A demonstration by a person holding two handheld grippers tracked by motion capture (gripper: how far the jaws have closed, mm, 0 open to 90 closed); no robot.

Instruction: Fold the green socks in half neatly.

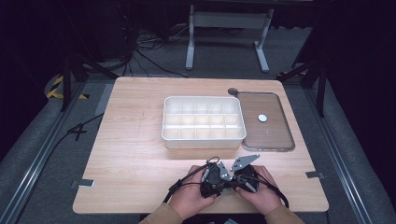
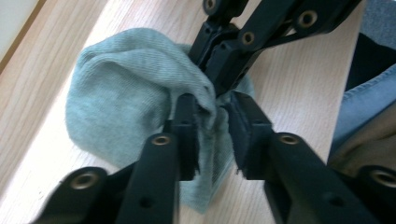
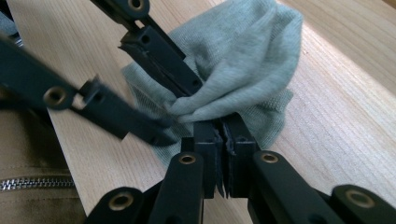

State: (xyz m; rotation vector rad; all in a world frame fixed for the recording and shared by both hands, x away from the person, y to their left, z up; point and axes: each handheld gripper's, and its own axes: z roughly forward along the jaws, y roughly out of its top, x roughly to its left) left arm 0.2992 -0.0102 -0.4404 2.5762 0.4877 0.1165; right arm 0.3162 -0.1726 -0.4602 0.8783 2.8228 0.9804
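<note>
A crumpled grey-green cloth [image 2: 121,102] lies on the wooden table [image 1: 135,154] near its front edge. My right gripper [image 3: 224,123] is shut on a bunched fold of the cloth [image 3: 243,56]; in the left gripper view it reaches in from the top [image 2: 215,86]. My left gripper [image 2: 212,105] meets it head on, jaws standing apart on either side of the same fold, pads not pressing it. In the right gripper view the left gripper [image 3: 175,109] comes in from the upper left with its jaws spread. From above, both hands hold the left gripper [image 1: 212,179] and right gripper [image 1: 245,175] tip to tip.
A white tray [image 1: 203,140] with several empty compartments stands mid-table. To its right lies a flat brown tray [image 1: 275,135] with a small white disc [image 1: 262,118] on it. A tan jacket sleeve and zipper [image 3: 28,184] sit close behind the grippers.
</note>
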